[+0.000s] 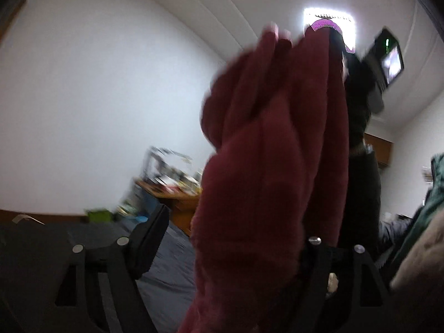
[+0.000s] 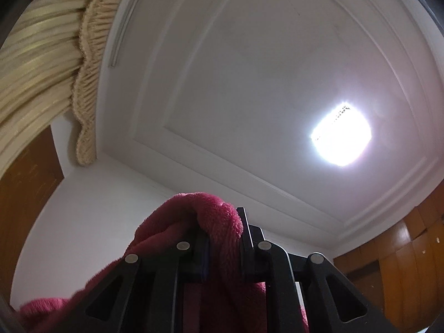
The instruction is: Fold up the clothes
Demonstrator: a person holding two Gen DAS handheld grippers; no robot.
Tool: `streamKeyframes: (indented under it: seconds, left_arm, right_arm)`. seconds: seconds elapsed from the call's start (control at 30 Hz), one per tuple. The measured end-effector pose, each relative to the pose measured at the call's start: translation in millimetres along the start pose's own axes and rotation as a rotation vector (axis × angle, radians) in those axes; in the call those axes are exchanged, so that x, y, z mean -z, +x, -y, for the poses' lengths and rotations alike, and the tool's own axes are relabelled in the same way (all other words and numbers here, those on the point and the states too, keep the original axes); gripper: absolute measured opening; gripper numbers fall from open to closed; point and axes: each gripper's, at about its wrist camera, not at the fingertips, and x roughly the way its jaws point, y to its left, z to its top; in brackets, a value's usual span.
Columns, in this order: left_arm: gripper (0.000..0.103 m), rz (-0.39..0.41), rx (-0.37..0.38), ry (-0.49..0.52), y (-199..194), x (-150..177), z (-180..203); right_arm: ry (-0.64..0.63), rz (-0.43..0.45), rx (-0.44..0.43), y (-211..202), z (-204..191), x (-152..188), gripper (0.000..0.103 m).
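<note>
Fleece garment (image 2: pixel 219 222), deep red and plush, is the landmark: in the right wrist view a bunched fold of it sits squeezed between the two black fingers of the right gripper (image 2: pixel 222 238), whose jaws press against it from both sides. More of the cloth spills down to the left of the fingers and below them. Beyond the fold, up and to the left, hangs a cream pleated curtain (image 2: pixel 41 63); above the garment spreads a white panelled ceiling (image 2: pixel 236 69) with a glaring ceiling light (image 2: pixel 341 136) off to the right, and wooden wardrobe panels (image 2: pixel 402 263) low on the right.

In the left wrist view the same fleece garment (image 1: pixel 272 152) rises as a tall blurred column through the left gripper (image 1: pixel 230 249). Its left finger (image 1: pixel 149 236) stands apart from the cloth, its jaws spread; the right finger is hidden behind the fleece, so whether the cloth is pinched I cannot tell. Under the garment lies blue-grey bedding (image 1: pixel 166 263). Farther back, left of the garment, is a cluttered wooden desk (image 1: pixel 177 197) against a white wall (image 1: pixel 97 97). Right of the garment stands a person in dark clothes (image 1: pixel 360 138), with the other gripper's dark body (image 1: pixel 385 61) raised beside the garment's top.
</note>
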Motion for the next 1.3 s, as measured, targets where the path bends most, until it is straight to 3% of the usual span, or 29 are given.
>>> streamKeyframes:
  seconds: [0.13,0.2,0.27,0.3,0.33,0.37,0.47,0.6,0.77,0.9,1.3]
  left_arm:
    - [0.078,-0.084,0.126,-0.057,22,11,-8]
    - [0.078,-0.096,0.152,-0.072,24,11,-12]
    - [0.075,-0.089,0.123,-0.052,23,7,-14]
    - [0.051,-0.085,0.108,-0.041,22,4,-14]
    - [0.019,-0.081,0.093,-0.030,21,2,-15]
    - [0.013,-0.077,0.078,-0.020,20,0,-15]
    - [0.013,-0.004,-0.022,-0.041,-2,-17,-19]
    - [0.012,0.168,-0.120,-0.099,-57,-59,-45]
    - [0.012,0.305,-0.311,-0.013,-103,-103,-25]
    - [0.012,0.348,-0.432,0.084,-113,-116,-6]
    - [0.013,0.391,-0.601,0.233,-147,-113,49]
  right_arm:
    - [-0.004,-0.009,0.008,2,2,-5,0.016]
    - [-0.006,-0.027,0.015,1,4,-8,0.016]
    - [-0.017,-0.037,0.028,-4,9,-15,0.016]
    - [-0.026,-0.043,0.035,-6,11,-16,0.016]
    - [-0.036,-0.049,0.040,-7,13,-17,0.016]
    - [-0.047,-0.055,0.044,-8,15,-16,0.016]
    - [-0.087,-0.091,0.066,-13,21,-9,0.016]
    - [-0.093,-0.191,0.066,-15,37,12,0.016]
    - [-0.098,-0.318,0.018,-22,33,54,0.017]
    - [-0.068,-0.372,-0.020,-33,27,77,0.017]
    - [0.047,-0.379,-0.096,-65,35,88,0.017]
